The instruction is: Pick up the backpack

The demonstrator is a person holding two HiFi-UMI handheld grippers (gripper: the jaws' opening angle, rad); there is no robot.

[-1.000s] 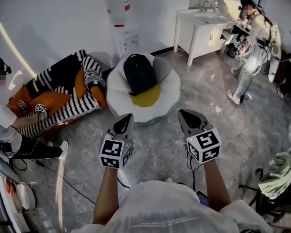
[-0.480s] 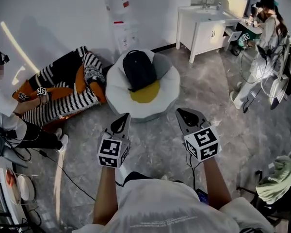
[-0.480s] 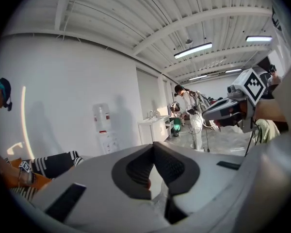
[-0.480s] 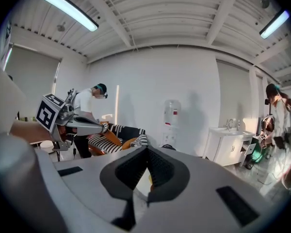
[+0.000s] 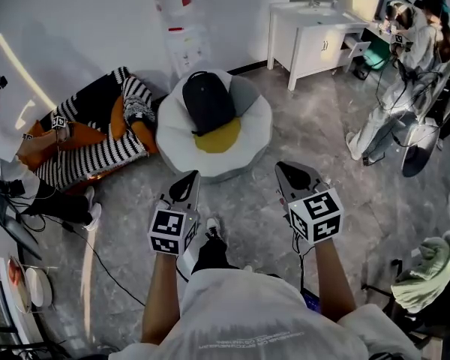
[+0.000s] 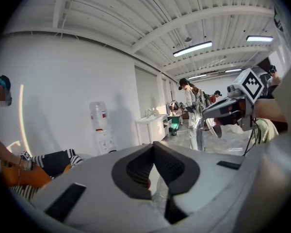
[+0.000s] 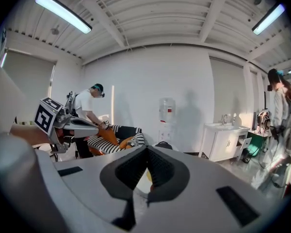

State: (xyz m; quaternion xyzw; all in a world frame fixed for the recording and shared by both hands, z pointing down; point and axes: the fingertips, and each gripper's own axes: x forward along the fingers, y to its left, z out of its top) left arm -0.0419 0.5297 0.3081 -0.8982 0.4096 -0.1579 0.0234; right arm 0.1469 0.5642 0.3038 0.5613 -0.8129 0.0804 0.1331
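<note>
The backpack (image 5: pixel 208 102), black in colour, is laid on a round white cushion seat (image 5: pixel 249 142) with a yellow centre. The seat stands on the grey floor (image 5: pixel 322 163) ahead of the person who holds the claws, near a water dispenser (image 5: pixel 181 19) set against the white wall. The left claw (image 5: pixel 187 183) and the right claw (image 5: pixel 291 174) are held side by side and apart from one another, above the floor and short of the seat. Both are pointed toward the seat, and neither is in contact with the backpack. In the left gripper view the jaws of the left claw are seen closed, their tips meeting, with nothing gripped between them. In the right gripper view the jaws of the right claw are likewise brought fully together and are empty. A striped sofa (image 5: pixel 97 137) with orange cushions is located just beside the seat on its left, and a seated person (image 5: pixel 4 163) is positioned at the far end of the sofa. A white cabinet (image 5: pixel 307 40) with a sink is set against the wall to the right, and a standing person (image 5: pixel 394 96) is seen near it. A pale green cloth (image 5: pixel 429 272) is draped at the lower right edge of the head view.
</note>
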